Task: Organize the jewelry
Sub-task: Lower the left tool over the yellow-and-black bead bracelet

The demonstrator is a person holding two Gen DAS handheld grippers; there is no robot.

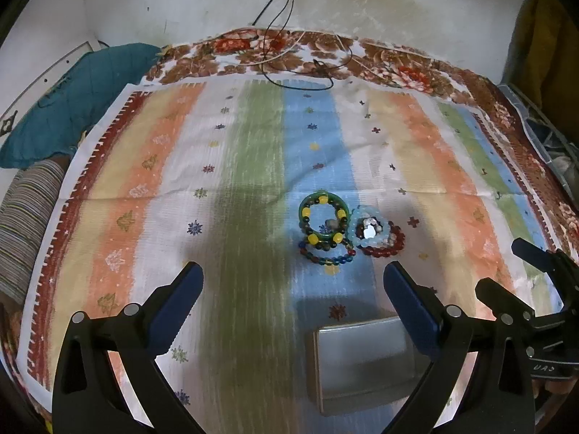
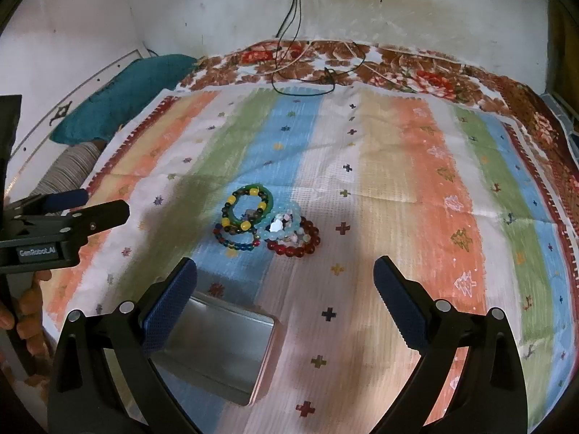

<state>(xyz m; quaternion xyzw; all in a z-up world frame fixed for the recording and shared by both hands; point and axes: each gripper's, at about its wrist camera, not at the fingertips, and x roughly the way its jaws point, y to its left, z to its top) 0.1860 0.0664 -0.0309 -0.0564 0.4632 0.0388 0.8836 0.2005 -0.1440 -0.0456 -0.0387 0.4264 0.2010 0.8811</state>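
The bracelets point(image 2: 267, 222) lie heaped on the striped cloth point(image 2: 416, 181) over the bed, at twelve o'clock from the right gripper point(image 2: 286, 296) and one o'clock from the left gripper point(image 1: 293, 303). Both are released and empty. I count about four bracelets and one tin point(image 2: 224, 354), with no clear long axis. Neither gripper looks clearly nearer.

Both grippers share one build. The left gripper point(image 1: 293, 275) has two curved matte-black arms at the bottom of the frame, each with a pair of round silver screw heads and tipped with a dark-blue ribbed pad. The right gripper point(image 2: 286, 271) looks the same: black arms, silver screws, blue textured pads. At the left edge of the right wrist view, the other gripper's black body carries a "GenRobot.AI" label, with bare skin-toned fingers point(image 2: 27, 311) beneath it.
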